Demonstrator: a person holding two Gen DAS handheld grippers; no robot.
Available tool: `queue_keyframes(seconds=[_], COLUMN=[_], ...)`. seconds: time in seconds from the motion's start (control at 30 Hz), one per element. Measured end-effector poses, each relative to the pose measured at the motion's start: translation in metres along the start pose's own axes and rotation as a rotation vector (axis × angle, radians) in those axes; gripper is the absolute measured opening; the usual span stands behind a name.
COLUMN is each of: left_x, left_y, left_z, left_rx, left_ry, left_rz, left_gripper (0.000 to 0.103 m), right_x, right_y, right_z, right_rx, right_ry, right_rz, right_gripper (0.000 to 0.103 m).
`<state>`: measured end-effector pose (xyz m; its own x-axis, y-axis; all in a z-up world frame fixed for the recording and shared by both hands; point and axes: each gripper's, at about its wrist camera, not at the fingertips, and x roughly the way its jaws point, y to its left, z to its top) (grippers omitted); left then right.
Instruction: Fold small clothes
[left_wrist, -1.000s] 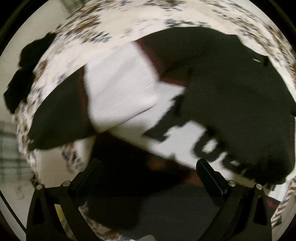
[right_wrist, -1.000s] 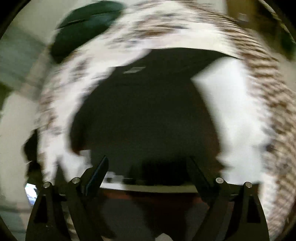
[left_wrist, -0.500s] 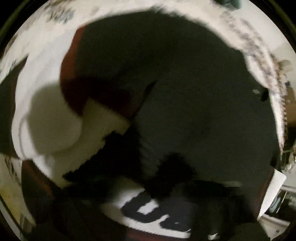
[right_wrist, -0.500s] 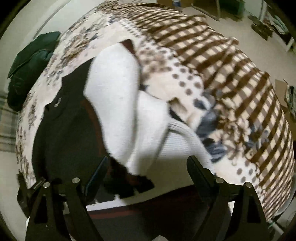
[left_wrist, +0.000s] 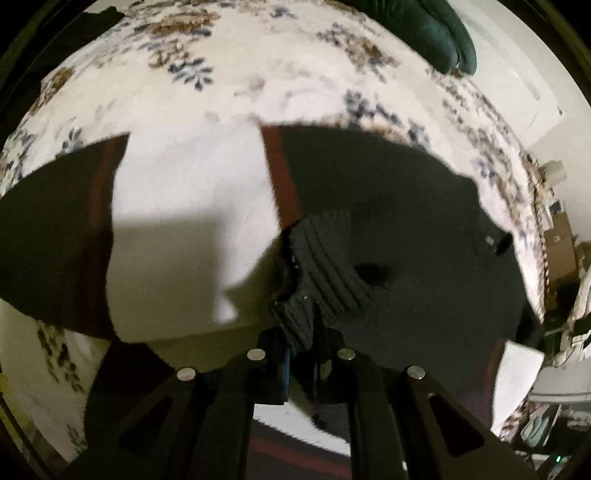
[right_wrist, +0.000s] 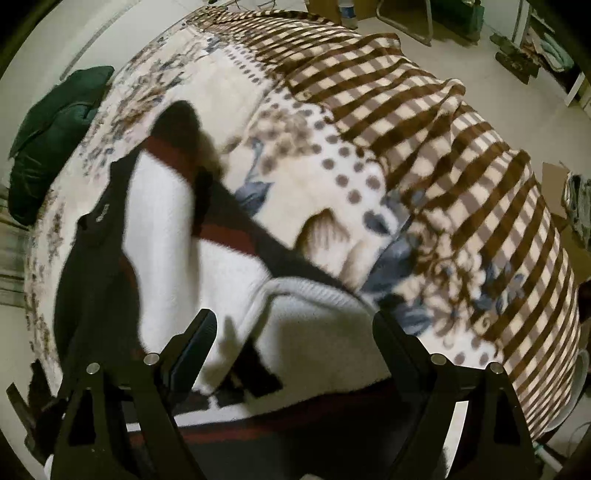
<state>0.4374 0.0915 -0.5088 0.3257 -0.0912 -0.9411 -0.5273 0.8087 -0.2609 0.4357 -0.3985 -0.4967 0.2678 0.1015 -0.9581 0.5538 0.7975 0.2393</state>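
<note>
A knitted sweater in black, white (left_wrist: 192, 206) and dark red lies spread on a bed. My left gripper (left_wrist: 301, 332) points down at it and is shut on a dark ribbed cuff (left_wrist: 325, 266), which bunches up between the fingers. In the right wrist view the same sweater (right_wrist: 162, 229) runs from the upper left to the bottom. Its white ribbed cuff (right_wrist: 306, 295) lies just ahead of my right gripper (right_wrist: 293, 319). That gripper stands wide open above the white knit, with nothing pinched between its fingers.
The bed carries a cream floral cover (left_wrist: 221, 74) and, on the right, a brown checked blanket (right_wrist: 424, 129). A dark green padded garment (right_wrist: 48, 136) lies at the far edge of the bed. Beyond the bed is pale floor with boxes and clutter (right_wrist: 517, 48).
The left jaws, wide open a second ago, have come down and shut on the dark ribbed cuff. The right gripper has swung from over the black part to the white sleeve and stays open.
</note>
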Motion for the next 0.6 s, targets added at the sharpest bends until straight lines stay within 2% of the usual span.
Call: queue_keyframes(seconds=[0.07,0.17,0.2,0.3,0.37,0.47,0.6], left_x=[0.003,0.001,0.000,-0.004,-0.009,-0.012,-0.017], left_y=[-0.006,-0.015,-0.014,-0.007,-0.004,0.000,0.006], left_z=[-0.006,-0.013,-0.014,-0.016,-0.018,-0.022,-0.034], left_rx=[0.026,0.063,0.063,0.041,0.029,0.014,0.024], left_ry=[0.001,-0.010,-0.010,-0.011,-0.016,-0.008,0.003], left_rz=[0.009,0.015,0.016,0.014,0.018,0.010,0.018], left_gripper=[0.006,0.006,0.006,0.007,0.007,0.007,0.007], right_x=[0.011,0.028,0.033,0.041,0.043,0.047,0.048], right_y=[0.003,0.012,0.019,0.021,0.010,-0.015,-0.023], right_z=[0.005,0.007,0.004,0.008,0.021,0.040,0.041], right_rx=[-0.041,-0.187,-0.276,-0.357,-0.304,-0.146,-0.073], right_ry=[0.009,0.065,0.073,0.029,-0.001,0.006,0.028], right_rz=[-0.052,-0.134,-0.193,-0.284,-0.295,-0.245,-0.210], right_gripper=[0.088,0.085,0.080,0.049,0.047,0.047,0.047])
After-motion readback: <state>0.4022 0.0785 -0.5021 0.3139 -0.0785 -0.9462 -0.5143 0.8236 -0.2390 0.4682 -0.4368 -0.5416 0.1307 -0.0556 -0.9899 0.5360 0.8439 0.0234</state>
